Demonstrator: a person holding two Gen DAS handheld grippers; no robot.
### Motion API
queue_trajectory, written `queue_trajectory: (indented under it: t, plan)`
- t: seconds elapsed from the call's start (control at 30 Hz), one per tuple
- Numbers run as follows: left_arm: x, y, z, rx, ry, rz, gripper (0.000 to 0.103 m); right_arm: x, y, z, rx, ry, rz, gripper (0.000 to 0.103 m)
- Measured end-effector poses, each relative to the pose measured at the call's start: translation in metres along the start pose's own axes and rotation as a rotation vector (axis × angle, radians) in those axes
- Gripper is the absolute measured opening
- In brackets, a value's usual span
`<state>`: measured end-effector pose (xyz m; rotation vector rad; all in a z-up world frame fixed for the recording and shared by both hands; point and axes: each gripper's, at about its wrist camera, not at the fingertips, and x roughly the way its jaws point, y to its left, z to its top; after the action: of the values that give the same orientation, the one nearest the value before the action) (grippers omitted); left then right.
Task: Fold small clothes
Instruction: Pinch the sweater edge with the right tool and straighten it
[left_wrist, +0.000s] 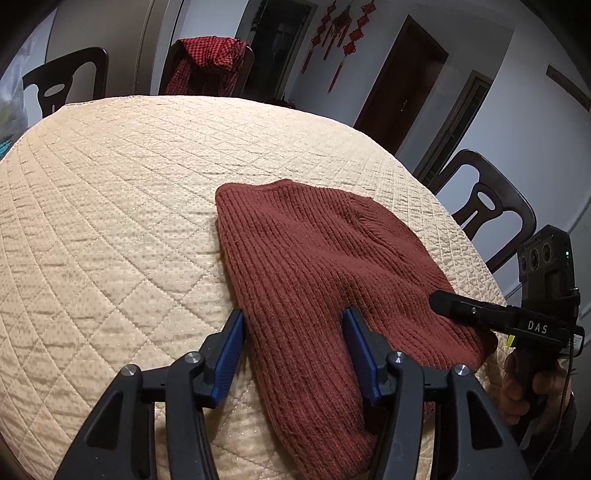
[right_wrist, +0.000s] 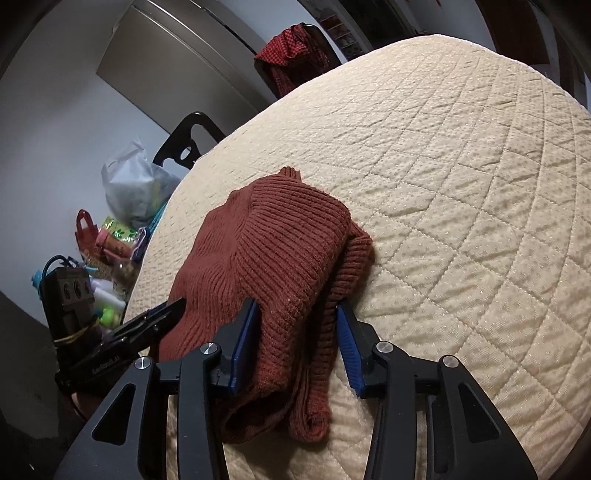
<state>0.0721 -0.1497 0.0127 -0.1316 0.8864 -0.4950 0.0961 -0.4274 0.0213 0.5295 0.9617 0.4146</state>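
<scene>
Left wrist view: rust sweater (left_wrist: 314, 266) lies folded on quilted surface (left_wrist: 110, 221), near edge. Left gripper (left_wrist: 293, 332) jaws apart, straddling near hem, not pinching. Right gripper (right_wrist: 297, 328) jaws likewise apart around sleeve bundle, likely freshly released or lining up next fold.

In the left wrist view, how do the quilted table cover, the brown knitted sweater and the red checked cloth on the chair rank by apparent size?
1. quilted table cover
2. brown knitted sweater
3. red checked cloth, though it lies farther away, so its true size is unsure.
</scene>
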Motion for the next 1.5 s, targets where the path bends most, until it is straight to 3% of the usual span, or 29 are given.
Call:
queue_trajectory:
  t: [0.17,0.3,0.4,0.6,0.77,0.87,0.97,1.27,1.4,1.5]
  plan:
    - [-0.001,0.001,0.000,0.002,0.003,0.001,0.059,-0.001,0.001,0.001,-0.006,0.003,-0.003,0.043]
    - [-0.004,0.002,0.001,0.003,-0.002,0.002,0.059,-0.009,0.007,0.002,-0.051,-0.018,-0.072,0.043]
    - [-0.005,0.000,0.002,0.004,-0.007,0.004,0.058,-0.013,0.008,0.003,-0.049,-0.018,-0.076,0.043]
    - [-0.018,-0.001,0.010,0.011,-0.064,0.042,0.058,-0.028,0.033,0.006,-0.125,-0.115,-0.099,0.043]
    - [-0.019,-0.003,0.018,0.022,-0.088,0.041,0.055,-0.014,0.053,0.007,-0.221,-0.093,-0.092,0.025]
    - [-0.009,-0.009,0.018,0.047,-0.070,0.033,0.052,0.009,0.049,0.003,-0.269,-0.036,-0.178,0.017]
    - [-0.001,-0.012,0.013,0.072,-0.054,0.055,0.052,0.006,0.043,0.003,-0.257,-0.054,-0.187,0.005]
    - [-0.015,-0.019,0.024,0.092,-0.101,0.052,0.051,0.008,0.056,0.014,-0.273,-0.083,-0.215,0.005]
    - [0.009,-0.022,0.026,0.112,-0.028,0.054,0.047,0.019,0.041,0.018,-0.246,-0.085,-0.250,0.005]
    - [0.011,-0.023,0.026,0.119,-0.029,0.059,0.047,0.013,0.040,0.017,-0.246,-0.091,-0.281,0.005]
